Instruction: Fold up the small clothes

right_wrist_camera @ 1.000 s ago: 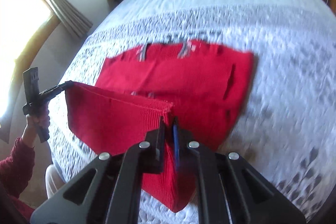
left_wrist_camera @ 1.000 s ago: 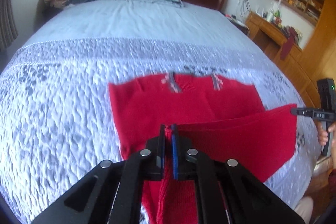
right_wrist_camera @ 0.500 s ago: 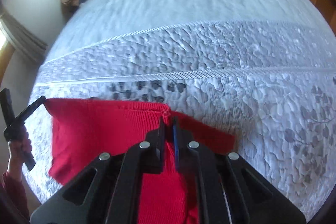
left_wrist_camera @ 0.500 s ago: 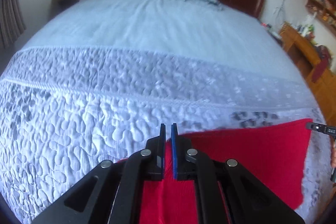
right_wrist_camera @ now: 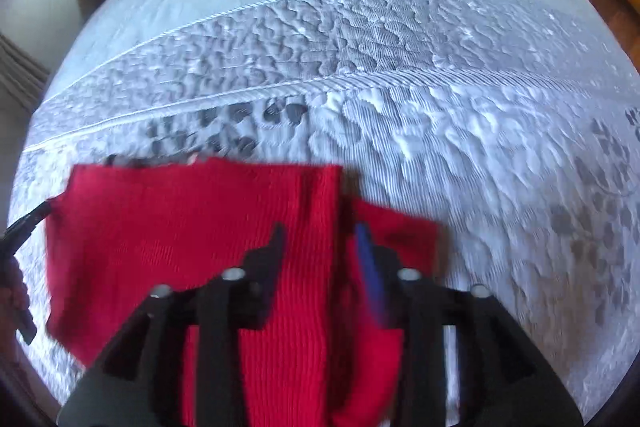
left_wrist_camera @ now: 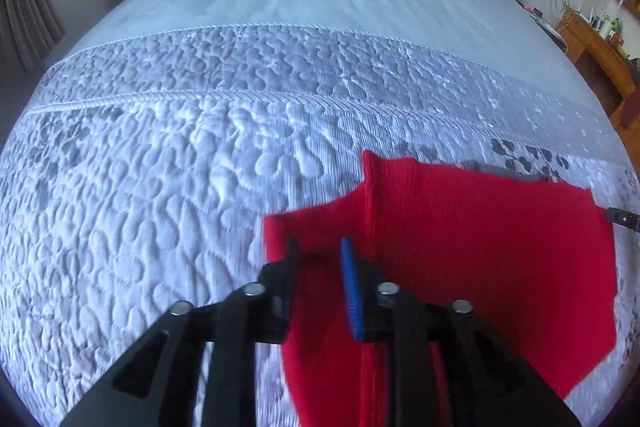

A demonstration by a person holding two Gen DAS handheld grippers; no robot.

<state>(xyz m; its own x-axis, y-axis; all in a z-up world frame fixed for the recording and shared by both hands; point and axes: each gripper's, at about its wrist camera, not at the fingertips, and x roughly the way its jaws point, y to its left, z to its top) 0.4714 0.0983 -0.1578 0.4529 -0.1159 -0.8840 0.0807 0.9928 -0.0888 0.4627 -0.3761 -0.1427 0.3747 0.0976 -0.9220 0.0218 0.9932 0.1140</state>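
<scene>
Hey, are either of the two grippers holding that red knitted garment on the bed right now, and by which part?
Neither. The left gripper and right gripper have just been opening; the red knitted garment lies under their parted jaws, unpinched.

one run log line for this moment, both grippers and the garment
left gripper: open, just opened | right gripper: open, just opened | red garment: folded over, on bed

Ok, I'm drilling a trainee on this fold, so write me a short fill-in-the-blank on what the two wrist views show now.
1. The garment on the bed is coloured ____.
2. The jaws of the left gripper stand ____.
3. The right gripper has one black finger and one ____ finger.
4. At the head of the bed lies a ____.

Missing words: red; open; blue; pillow
</scene>
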